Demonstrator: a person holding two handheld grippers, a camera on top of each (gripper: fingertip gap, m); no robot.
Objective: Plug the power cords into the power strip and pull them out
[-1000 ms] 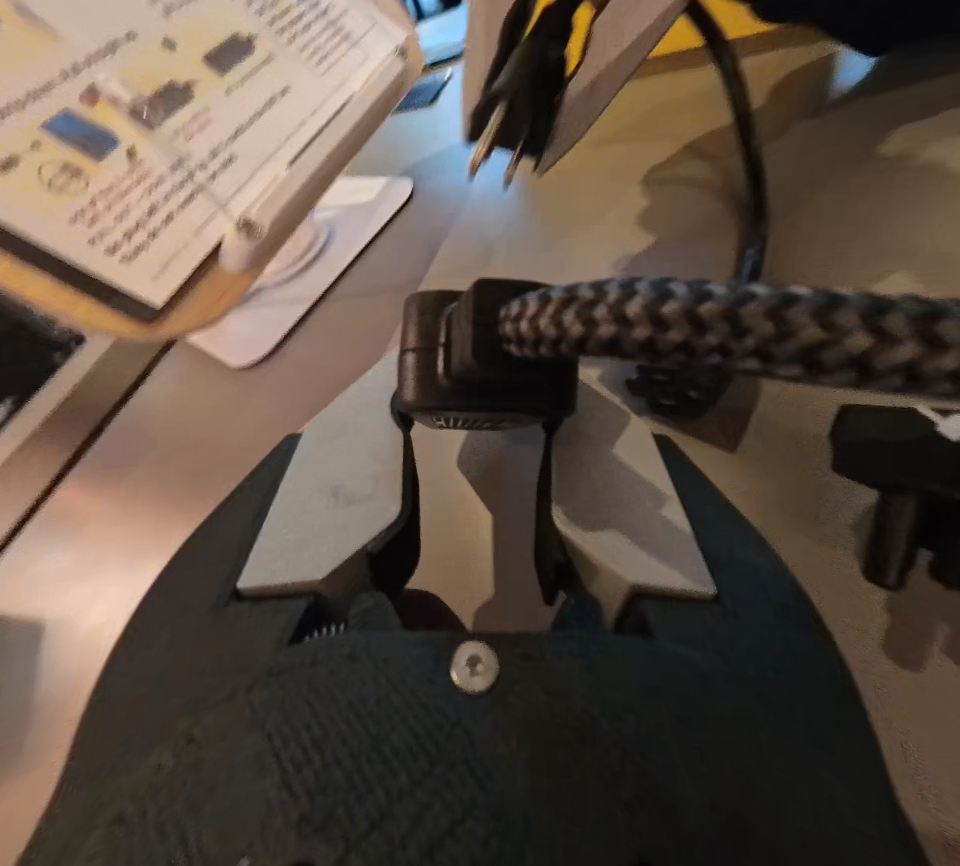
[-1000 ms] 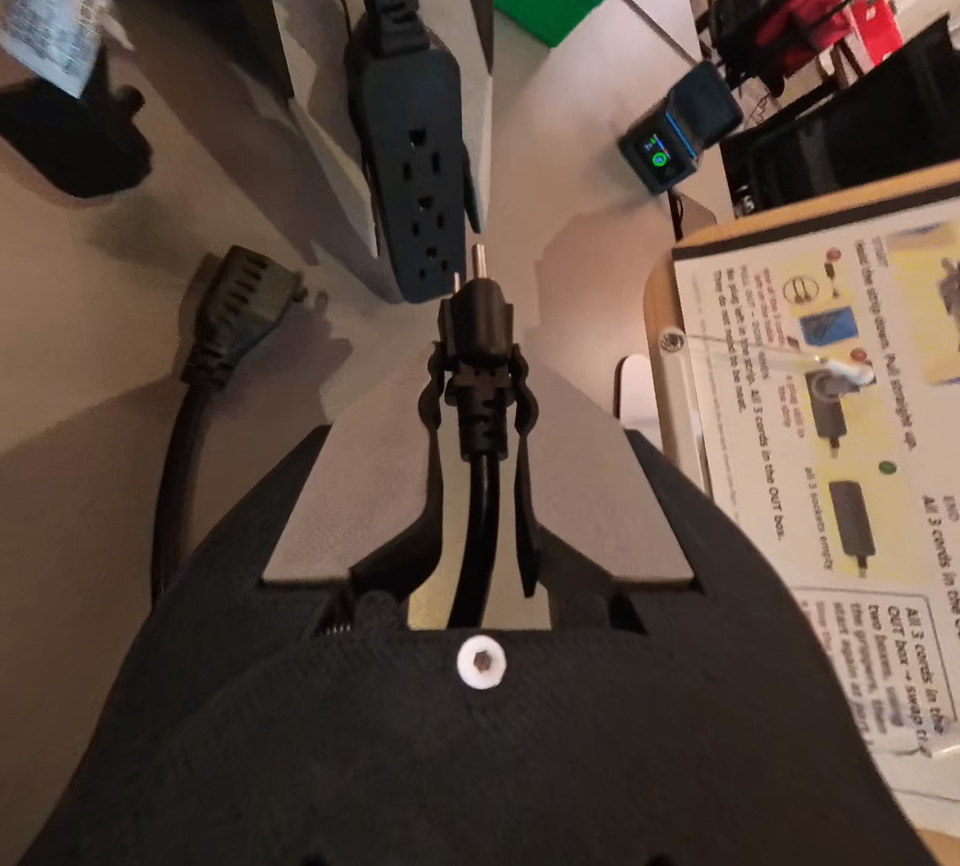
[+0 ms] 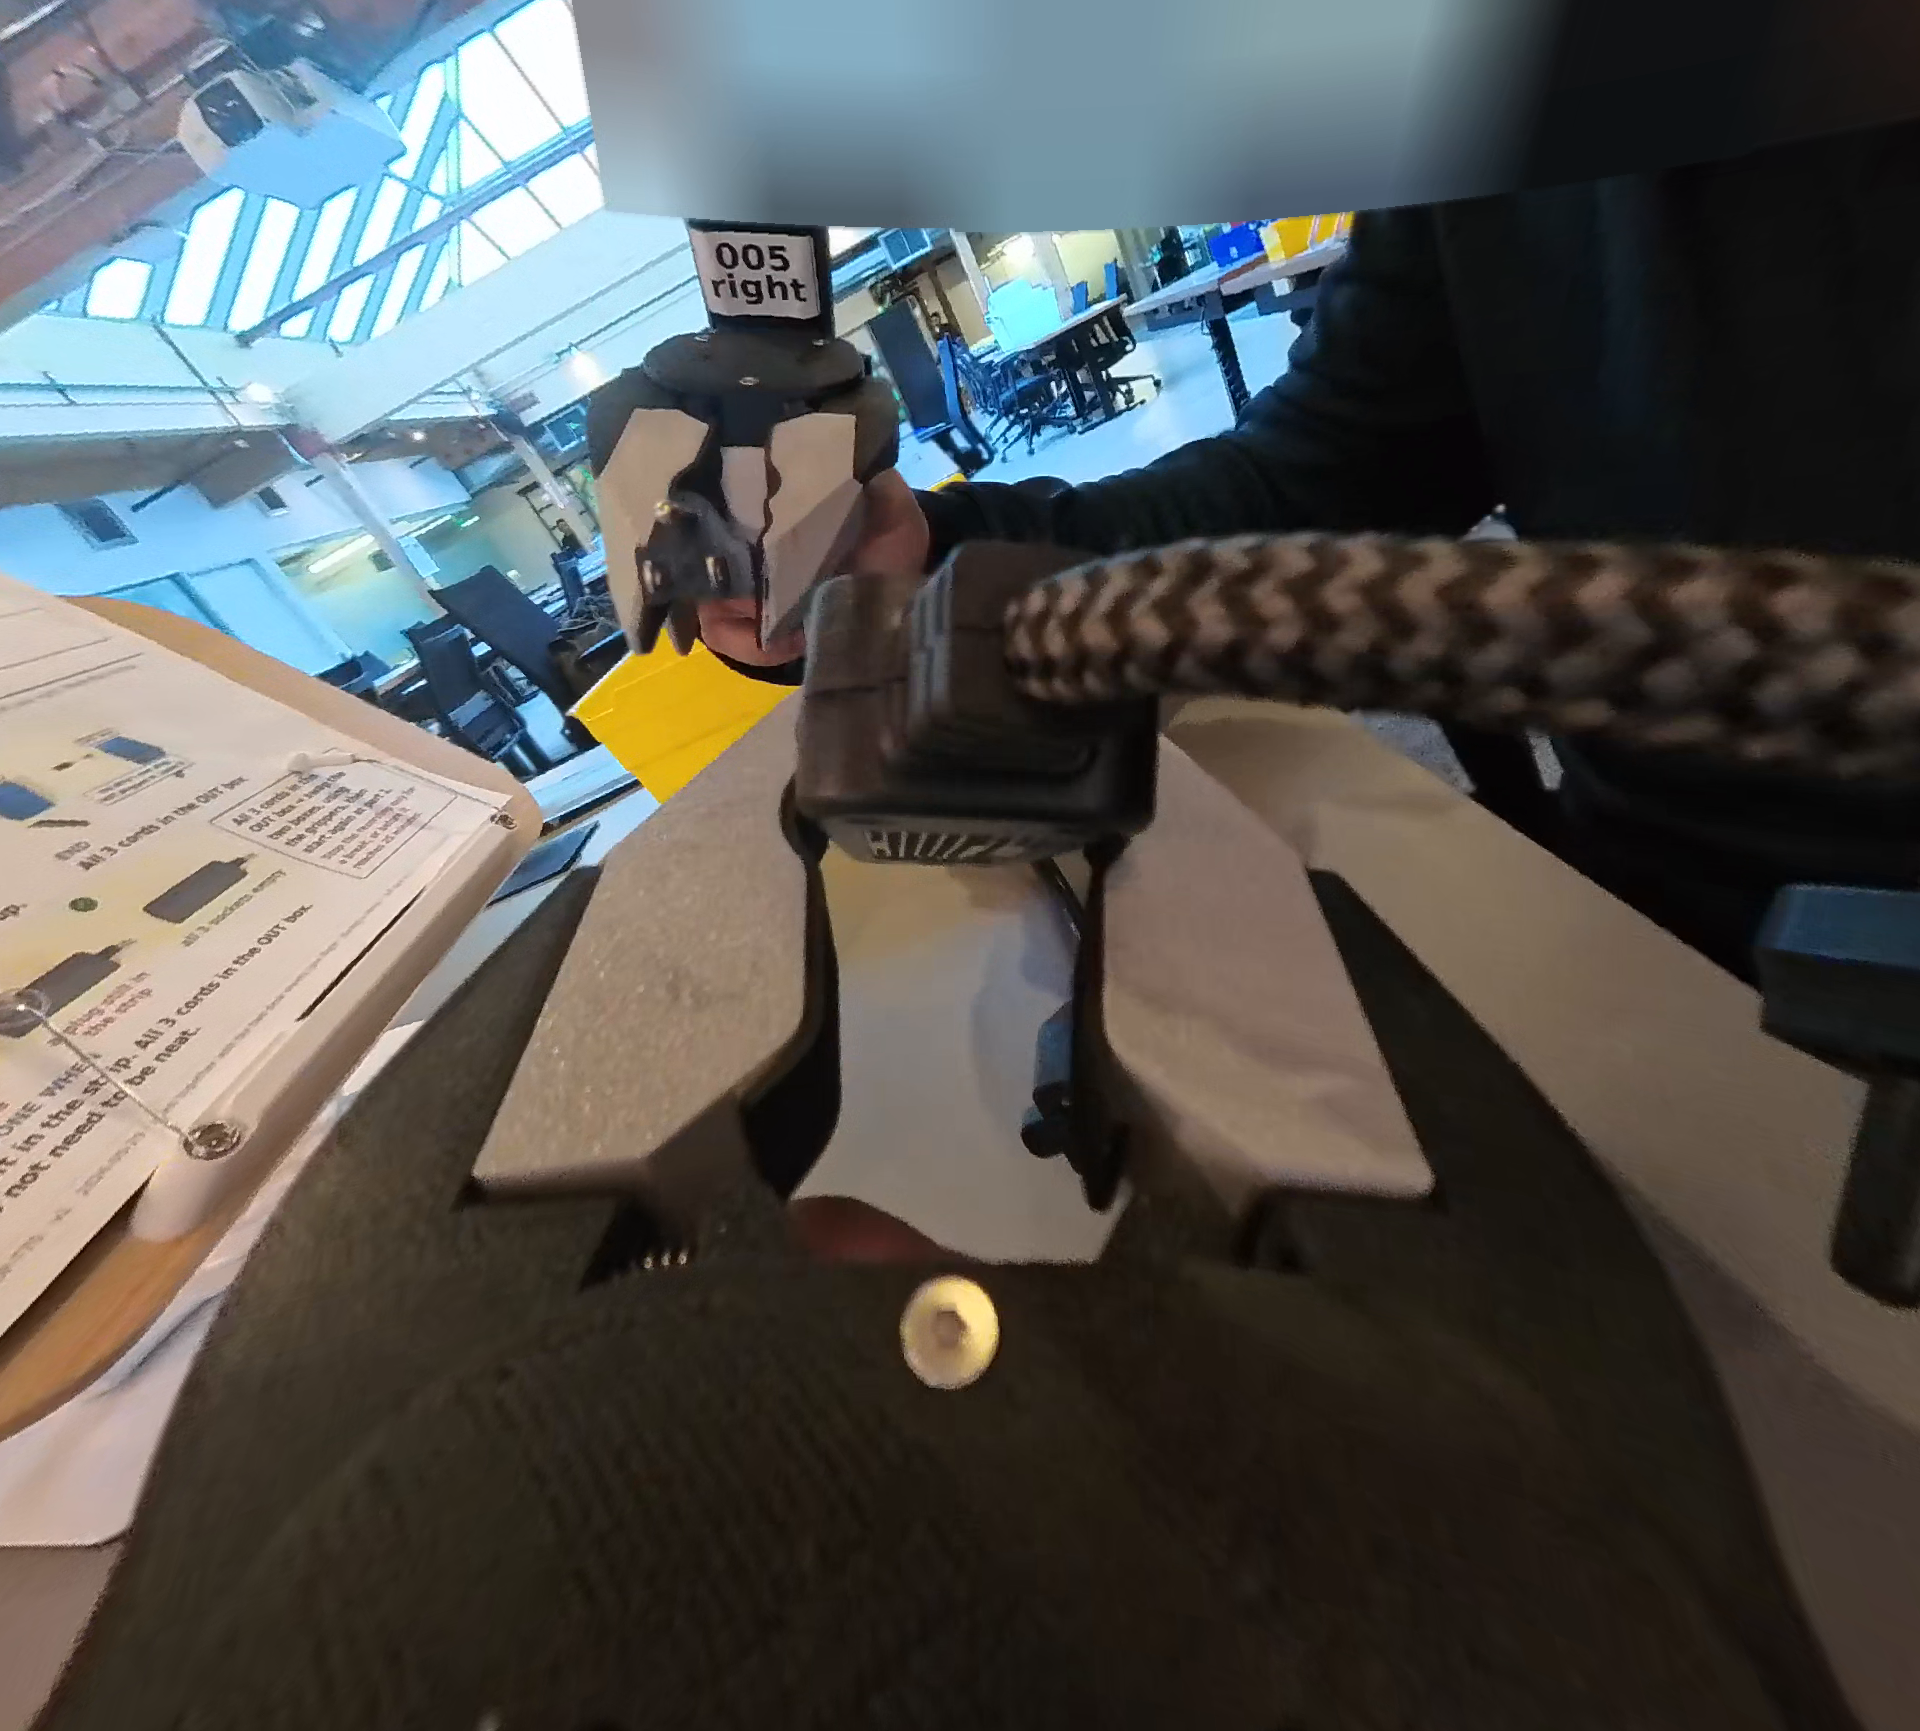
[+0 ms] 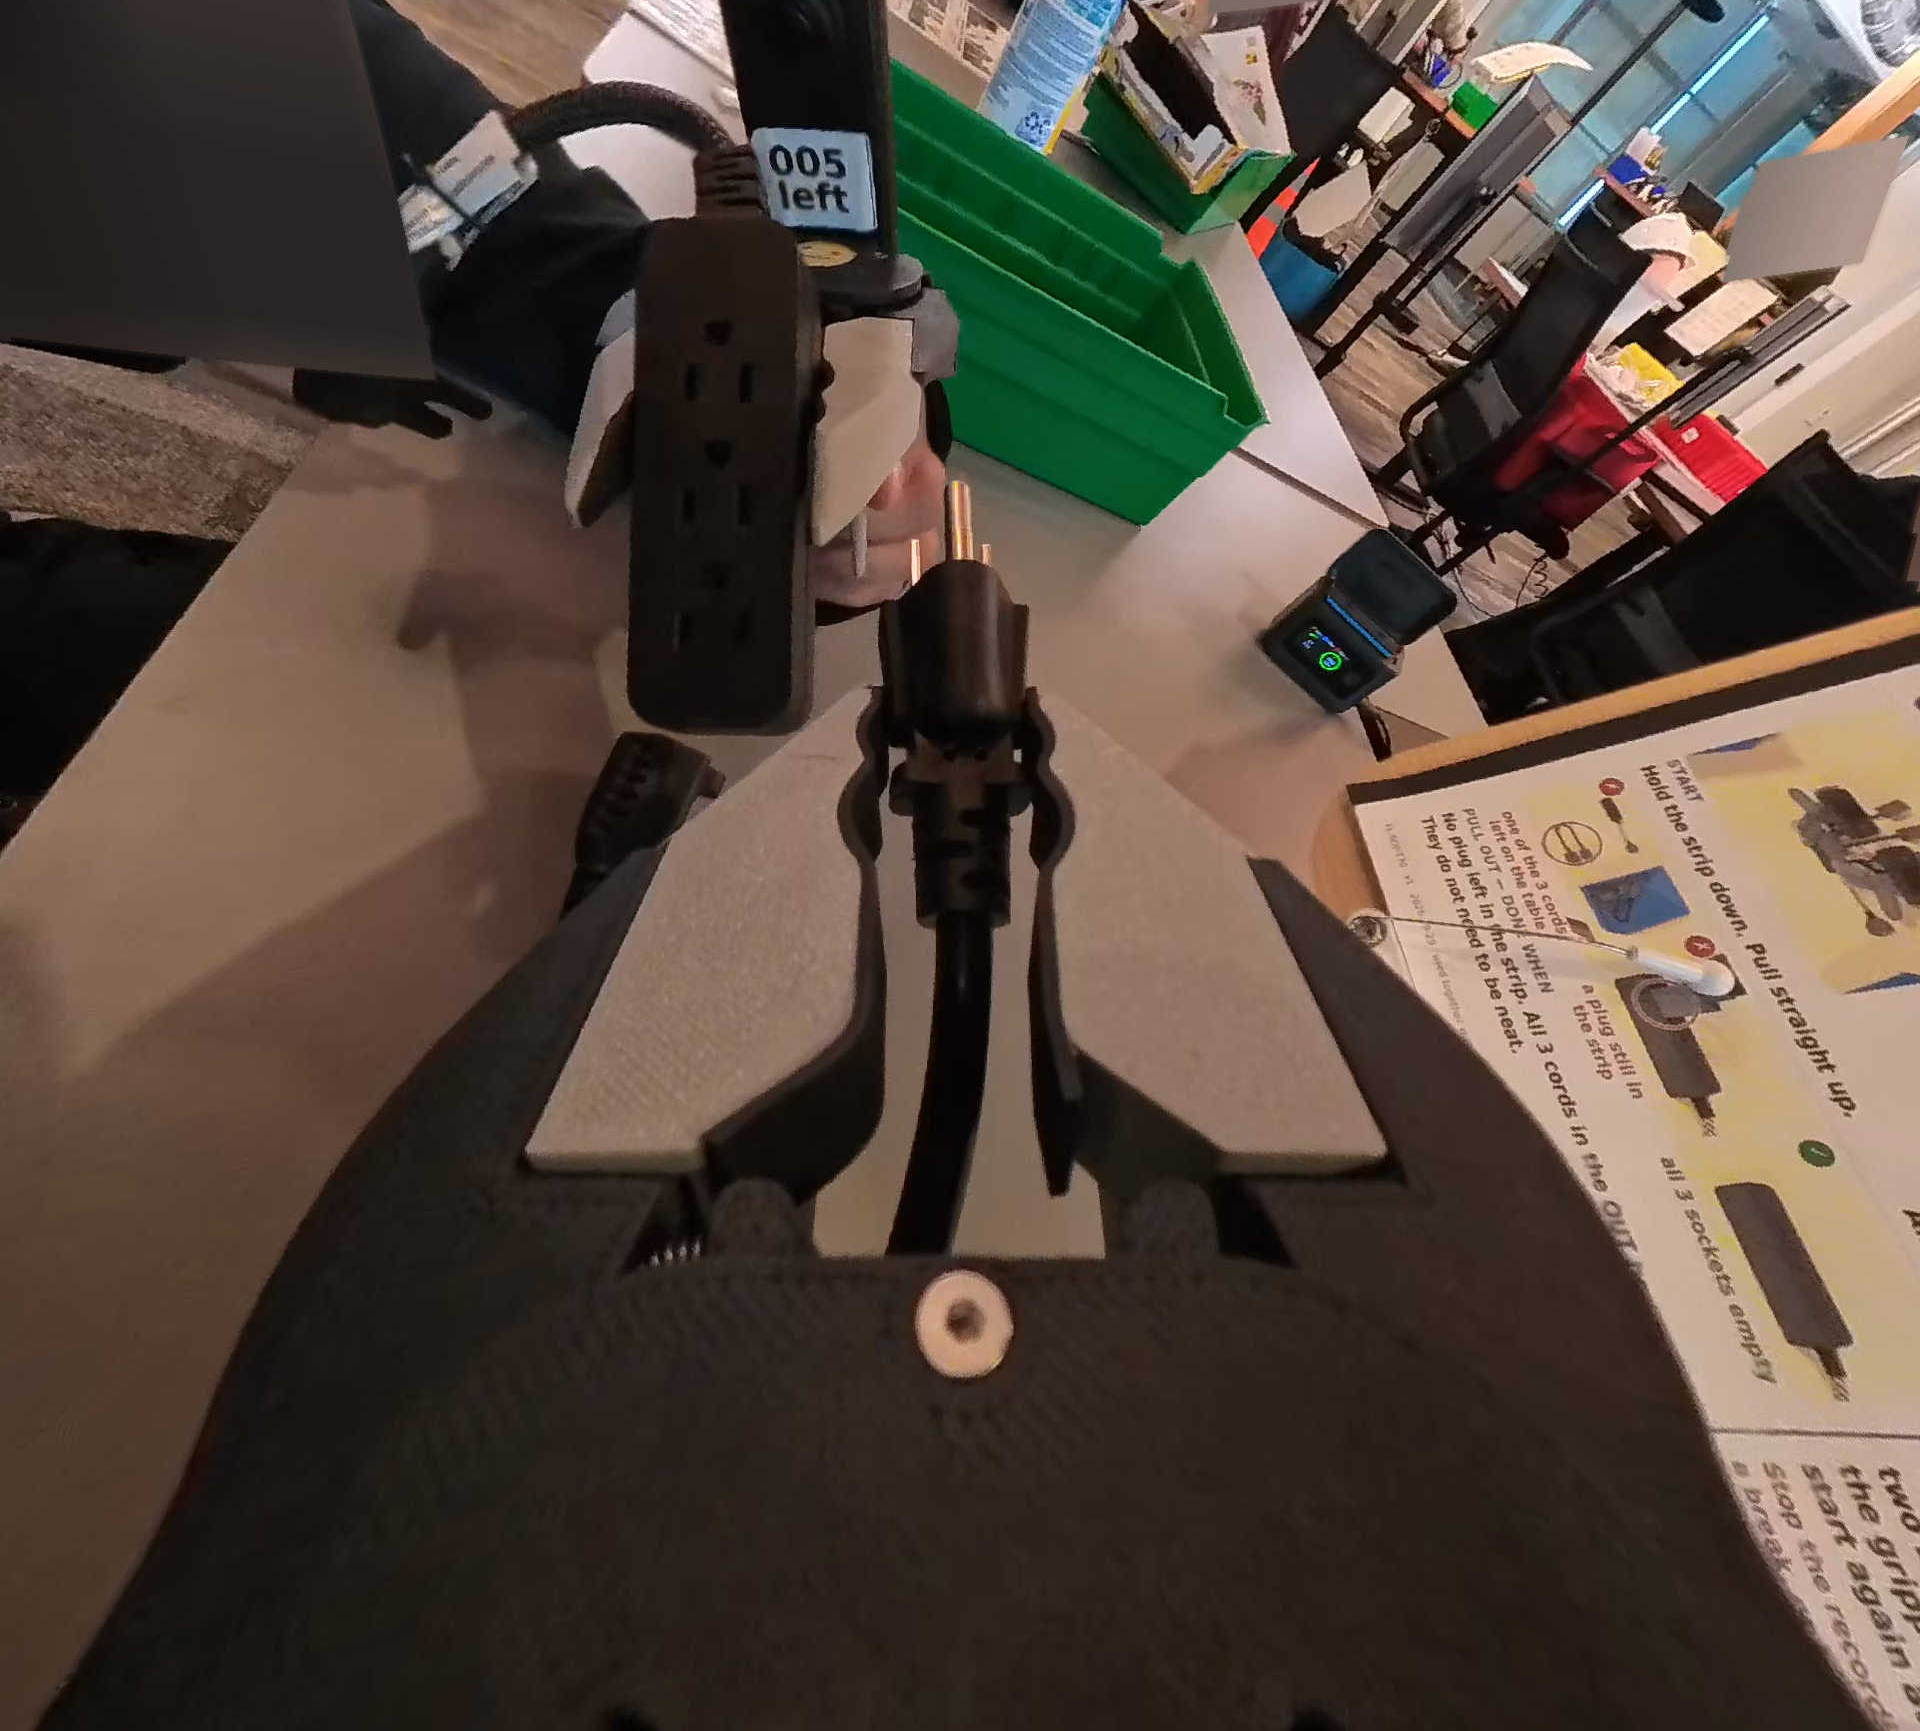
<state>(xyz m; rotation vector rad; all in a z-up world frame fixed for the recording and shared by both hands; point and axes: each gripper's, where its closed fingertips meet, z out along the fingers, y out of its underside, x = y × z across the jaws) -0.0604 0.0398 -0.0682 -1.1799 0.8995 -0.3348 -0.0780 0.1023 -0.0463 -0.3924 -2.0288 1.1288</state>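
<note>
My left gripper [image 3: 951,834] is shut on the end of a black power strip [image 3: 977,746], and its braided cord [image 3: 1455,632] runs off to the right. In the right wrist view the strip [image 4: 717,476] stands upright in the left gripper [image 4: 727,486], with its sockets facing me. My right gripper [image 4: 956,736] is shut on a black three-prong plug [image 4: 961,642], whose prongs point up beside the strip's lower right edge without touching it. In the left wrist view the right gripper [image 3: 717,611] shows beyond the strip, holding that plug [image 3: 691,554].
A second black plug [image 4: 634,798] lies on the grey table [image 4: 260,746] under the strip. Behind are a green bin [image 4: 1060,331] and a small black camera device [image 4: 1351,632]. An instruction board [image 4: 1662,1006] stands at the right. A yellow bin [image 3: 675,715] sits past the table edge.
Both grippers have tilted up off the table, so the room now shows behind them. The strip and the plug stay gripped, and the plug is still outside the sockets.
</note>
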